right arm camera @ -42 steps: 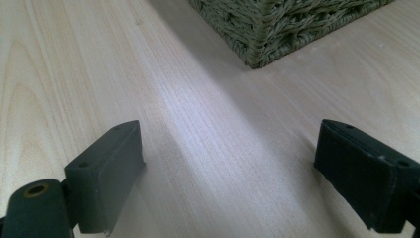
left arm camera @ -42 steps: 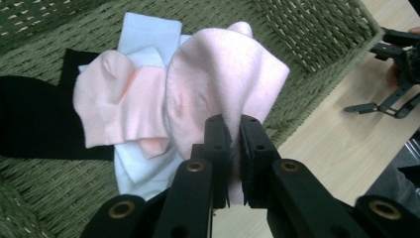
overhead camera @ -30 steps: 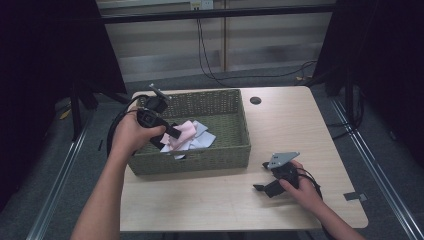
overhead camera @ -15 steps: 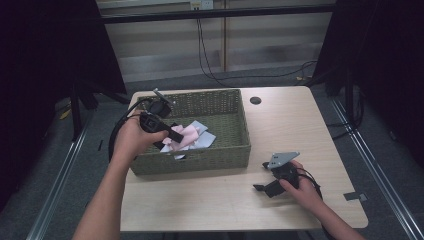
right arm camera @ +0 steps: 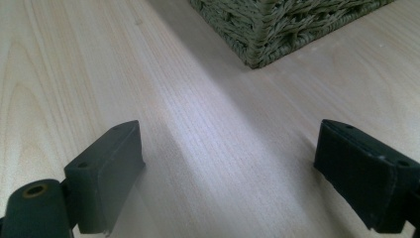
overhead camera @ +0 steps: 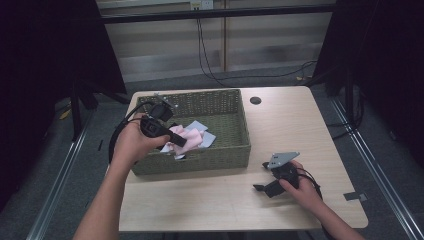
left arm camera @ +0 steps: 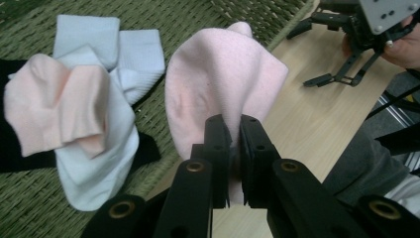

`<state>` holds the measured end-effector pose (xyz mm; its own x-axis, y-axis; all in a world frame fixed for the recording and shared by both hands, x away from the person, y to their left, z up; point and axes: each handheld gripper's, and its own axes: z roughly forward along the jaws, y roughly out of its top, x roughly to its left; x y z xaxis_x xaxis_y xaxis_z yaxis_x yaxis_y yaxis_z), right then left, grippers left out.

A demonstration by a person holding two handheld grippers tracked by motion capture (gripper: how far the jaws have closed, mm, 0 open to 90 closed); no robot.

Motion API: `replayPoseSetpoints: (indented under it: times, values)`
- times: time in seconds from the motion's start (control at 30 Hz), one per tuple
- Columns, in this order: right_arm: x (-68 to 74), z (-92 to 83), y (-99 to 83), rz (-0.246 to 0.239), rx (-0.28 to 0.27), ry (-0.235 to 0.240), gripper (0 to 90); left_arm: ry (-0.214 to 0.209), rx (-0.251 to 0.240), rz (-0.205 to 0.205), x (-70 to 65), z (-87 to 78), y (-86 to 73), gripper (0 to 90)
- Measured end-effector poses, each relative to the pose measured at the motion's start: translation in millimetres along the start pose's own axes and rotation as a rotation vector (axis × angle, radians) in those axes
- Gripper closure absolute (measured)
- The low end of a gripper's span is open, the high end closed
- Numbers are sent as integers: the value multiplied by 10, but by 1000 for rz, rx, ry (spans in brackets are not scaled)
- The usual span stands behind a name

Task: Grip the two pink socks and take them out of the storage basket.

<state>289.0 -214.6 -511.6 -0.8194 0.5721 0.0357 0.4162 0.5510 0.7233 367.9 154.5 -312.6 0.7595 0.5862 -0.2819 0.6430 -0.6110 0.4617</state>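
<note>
A pale pink knitted sock (left arm camera: pixel 218 84) is held by the left tongs (left arm camera: pixel 235 148), whose two black jaws are pressed together on its lower edge, so that the fabric is pinched between the pads and spreads out above them. In the high view the left tongs (overhead camera: pixel 176 139) are seen over the left part of the rectangular green woven wicker basket (overhead camera: pixel 225 155), with the pink sock (overhead camera: pixel 189 138) hanging just above the heap inside. Beneath and beside the held sock, on the basket floor, a light blue-white sock (left arm camera: pixel 99 148) is lain across by a second, peach-pink sock (left arm camera: pixel 59 104), and a black piece of cloth (left arm camera: pixel 15 158) is partly covered by both; the two are touching.

The right tongs (overhead camera: pixel 270 184) are rested on the light wooden desk (overhead camera: pixel 300 125), in front of the basket's right corner and well apart from it. In the right gripper view the right tongs' jaws are spread wide, with bare desk (right arm camera: pixel 208 139) between them and nothing gripped; the basket corner (right arm camera: pixel 257 34) is seen farther ahead.
</note>
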Motion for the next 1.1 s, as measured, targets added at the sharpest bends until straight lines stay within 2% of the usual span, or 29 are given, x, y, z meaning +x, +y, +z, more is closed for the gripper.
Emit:
replayPoseSetpoints:
  times: [0.27, 0.57, 1.1]
  values:
    - [-1, 0, 0, -1, 0, 0, 106, -25, -9, 37, -126, 79, -18, 834]
    - [1, -1, 0, 2, 2, 0, 106, -31, 4, 69, -227, 224, -63, 830]
    - [0, -1, 0, -1, 3, 0, 106, -71, 31, 88, -269, 560, -150, 825]
